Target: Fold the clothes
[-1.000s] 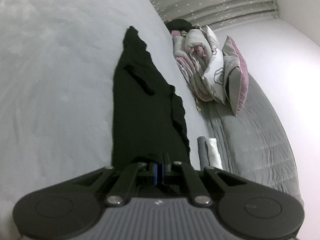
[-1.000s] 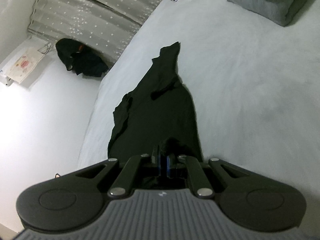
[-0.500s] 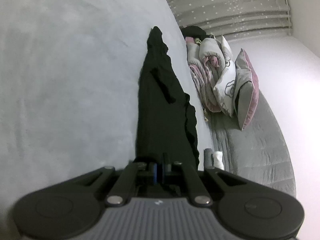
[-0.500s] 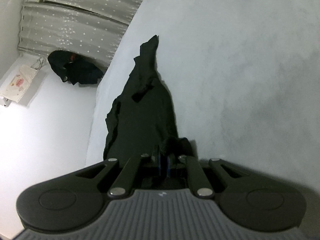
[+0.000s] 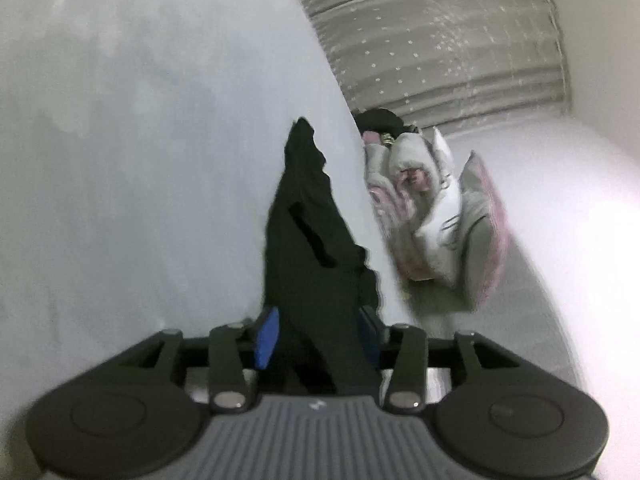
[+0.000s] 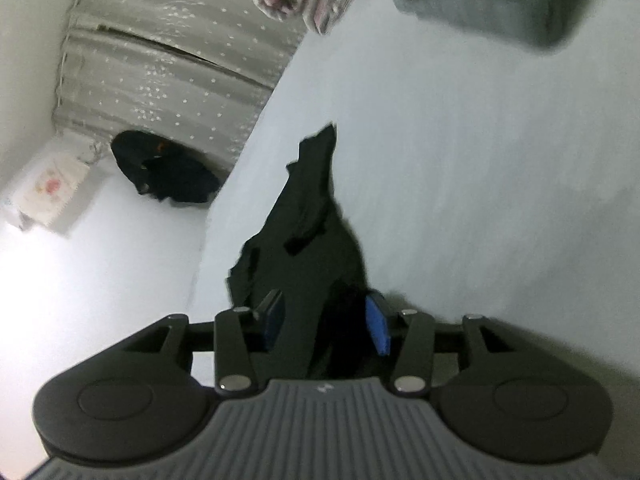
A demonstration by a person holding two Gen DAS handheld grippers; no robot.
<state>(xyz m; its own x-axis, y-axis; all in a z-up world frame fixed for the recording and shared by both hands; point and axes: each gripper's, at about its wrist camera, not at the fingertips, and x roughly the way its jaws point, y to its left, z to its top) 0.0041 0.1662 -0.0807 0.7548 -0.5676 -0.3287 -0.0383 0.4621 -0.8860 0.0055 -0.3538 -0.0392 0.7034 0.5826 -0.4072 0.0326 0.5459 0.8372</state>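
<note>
Here the left gripper [image 5: 316,336] has its blue-padded fingers [image 5: 267,336] spread apart around the black garment [image 5: 308,240] lying stretched on the pale bed [image 5: 140,160], while the right gripper [image 6: 326,326] likewise stands parted astride its near end.

My views are motion-blurred. Black garment [image 5: 308,240] near end hidden behind left gripper [image 5: 318,332] body; folded grey pile [image 6: 480,4] cut off by right view's top edge.
</note>
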